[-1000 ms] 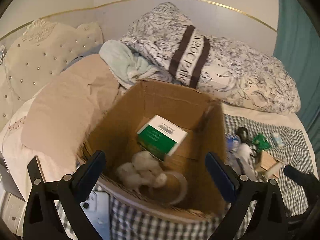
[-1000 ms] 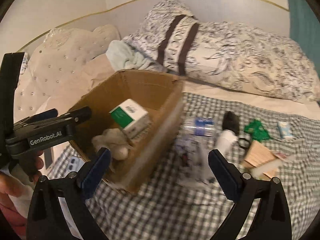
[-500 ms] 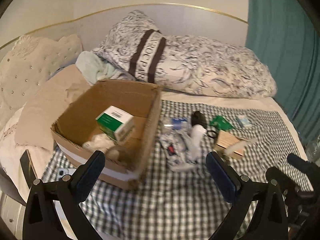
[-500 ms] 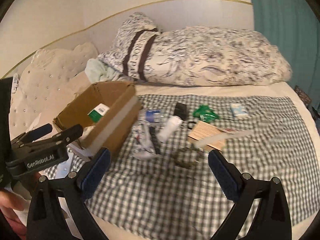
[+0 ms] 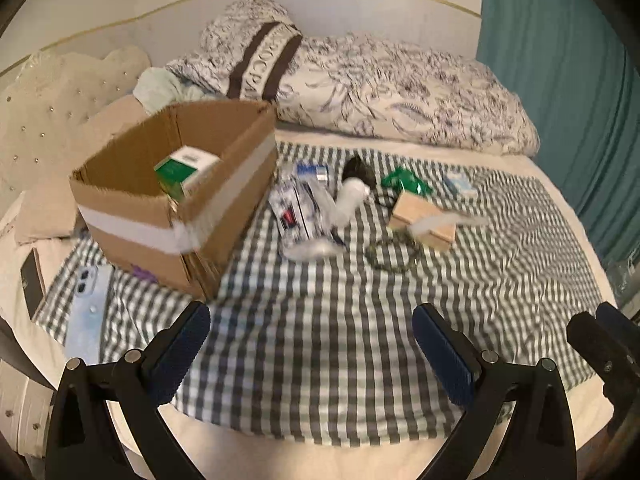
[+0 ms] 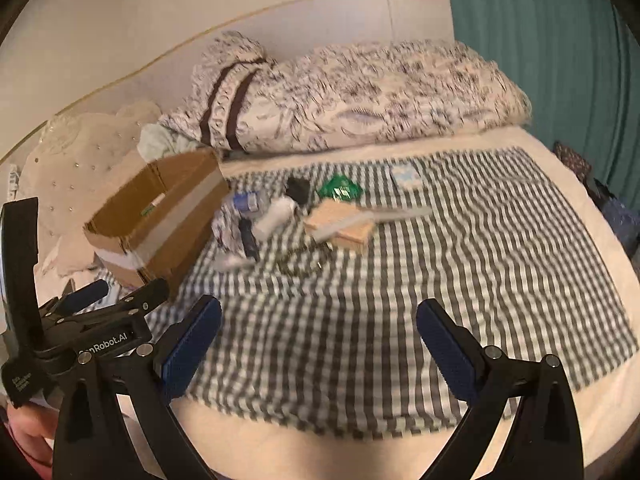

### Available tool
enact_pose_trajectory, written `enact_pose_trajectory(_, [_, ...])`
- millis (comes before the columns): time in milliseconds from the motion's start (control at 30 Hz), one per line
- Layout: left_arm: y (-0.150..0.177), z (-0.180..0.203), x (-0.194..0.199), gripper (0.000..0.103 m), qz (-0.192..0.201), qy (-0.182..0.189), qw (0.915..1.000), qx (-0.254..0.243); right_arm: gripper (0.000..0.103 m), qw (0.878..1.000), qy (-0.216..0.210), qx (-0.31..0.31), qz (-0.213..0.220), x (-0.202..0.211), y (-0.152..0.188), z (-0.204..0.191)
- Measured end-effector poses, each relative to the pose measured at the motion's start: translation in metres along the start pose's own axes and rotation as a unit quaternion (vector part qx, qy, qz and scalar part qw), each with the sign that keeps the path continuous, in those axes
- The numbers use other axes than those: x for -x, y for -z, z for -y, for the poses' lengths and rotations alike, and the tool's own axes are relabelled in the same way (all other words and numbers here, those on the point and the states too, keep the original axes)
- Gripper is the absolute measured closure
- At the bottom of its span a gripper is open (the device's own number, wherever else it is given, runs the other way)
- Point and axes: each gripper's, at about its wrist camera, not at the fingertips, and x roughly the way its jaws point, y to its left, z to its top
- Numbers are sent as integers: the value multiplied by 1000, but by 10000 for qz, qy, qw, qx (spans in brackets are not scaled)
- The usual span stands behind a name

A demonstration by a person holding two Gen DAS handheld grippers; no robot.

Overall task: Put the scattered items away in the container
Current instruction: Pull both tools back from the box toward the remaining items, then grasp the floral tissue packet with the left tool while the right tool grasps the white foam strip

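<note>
A cardboard box with a white tape band stands on the checked cloth at the left; a green and white carton lies inside. Right of it lie scattered items: a plastic packet, a white bottle with a black cap, a green wrapper, a wooden block, a dark bead ring and a small blue pack. My left gripper and right gripper both hang open and empty over the cloth's near edge, well short of the items.
A patterned duvet and a studded cushion fill the back of the bed. A light blue phone lies on the cloth's left corner. A teal curtain hangs at the right. The near part of the checked cloth is bare.
Both grippers have pulled back and to the right, away from the box. The box, which filled the left wrist view, now sits small at the left, and the whole cloth shows.
</note>
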Motion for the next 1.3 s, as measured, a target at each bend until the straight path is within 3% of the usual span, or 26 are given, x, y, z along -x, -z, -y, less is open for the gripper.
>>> enact_pose_trajectory(200, [18,5,-17,0,45,-53,9999,-104,4,9997,49,-203,-147,-19,25,16])
enact_pose_trajectory(400, [20,-2,-36,0,18,-78,9997,242,4,9992,114,-175,-334,-45,30,21])
enact_pose_trajectory(533, [12,1,-42,0,142,-267,9994,145,4,9993,119,-246,-263,-50,22,28])
enact_pose_trajectory(733, [-2,6,-60,0,180,-256,9995,97,4,9992,175,-143,-317,-64,7,33])
enact_pose_trajectory(1300, [-35,20,-161,0,-191,-367,9988,243,4,9967,516,-294,-548,-149,-36,82])
